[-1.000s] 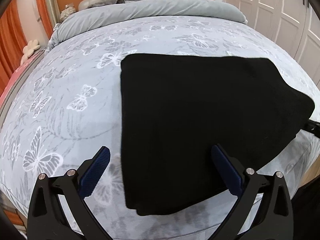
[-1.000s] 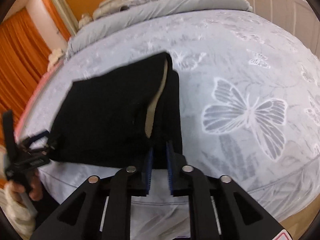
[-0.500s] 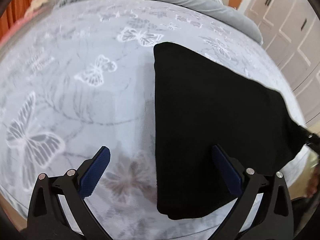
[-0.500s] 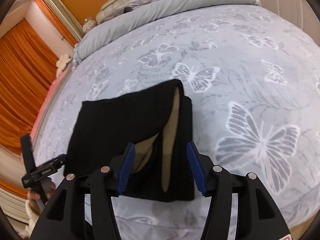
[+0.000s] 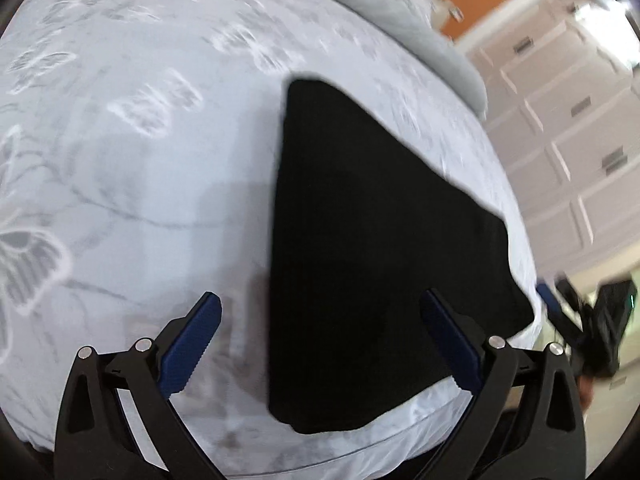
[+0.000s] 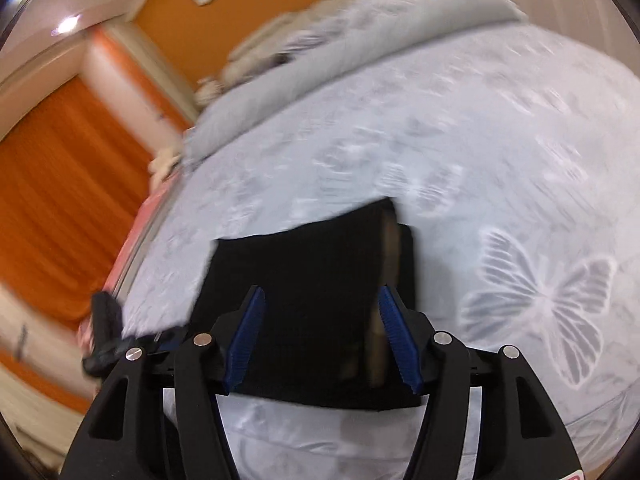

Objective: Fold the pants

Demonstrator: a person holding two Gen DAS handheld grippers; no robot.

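Observation:
The black pants [image 5: 368, 256] lie folded into a flat block near the front edge of the bed. They also show in the right wrist view [image 6: 312, 300], with a tan inner lining along the right fold. My left gripper [image 5: 320, 344] is open and empty, above the pants' left edge. My right gripper [image 6: 322, 336] is open and empty, just in front of the pants' near edge. The right gripper shows in the left wrist view [image 5: 576, 320] beyond the pants' right corner. The left gripper appears at the left of the right wrist view [image 6: 108, 332].
The bed [image 5: 120, 160] has a pale grey cover with butterfly prints. A rolled grey duvet [image 6: 340, 60] lies at the head end. White wardrobe doors [image 5: 568, 120] stand to the right. Orange curtains [image 6: 60, 200] hang to the left.
My right gripper let go of the pants' edge, opened wide and drew back. The raised fold dropped flat. My left gripper stayed open and swung to the right.

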